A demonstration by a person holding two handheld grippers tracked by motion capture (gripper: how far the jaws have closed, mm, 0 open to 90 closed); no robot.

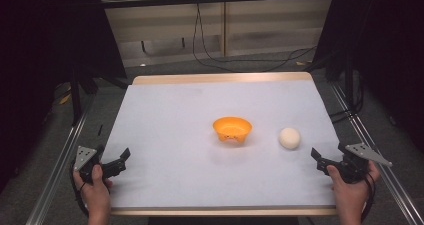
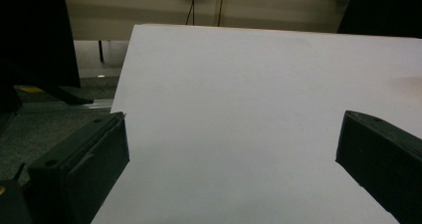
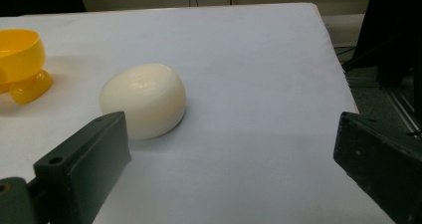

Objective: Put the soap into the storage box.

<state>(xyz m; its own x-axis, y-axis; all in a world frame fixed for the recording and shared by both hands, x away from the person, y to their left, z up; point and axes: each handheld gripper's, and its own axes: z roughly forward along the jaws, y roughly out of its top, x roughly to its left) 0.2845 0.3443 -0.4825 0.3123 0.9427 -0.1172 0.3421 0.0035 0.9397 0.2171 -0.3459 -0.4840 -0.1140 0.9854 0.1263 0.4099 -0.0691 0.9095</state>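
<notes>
**White bun waits by my right tool**

The white bun sits on the tabletop, just ahead of my right tool, whose jaws stand wide with nothing between them. The orange bowl stands near the bun's left. My left tool, well apart, is wide too.

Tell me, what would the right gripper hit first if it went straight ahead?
Probably nothing: the right gripper aims just past the white ball, which sits before its left jaw. Bare table lies ahead, though the ball might get clipped.
</notes>
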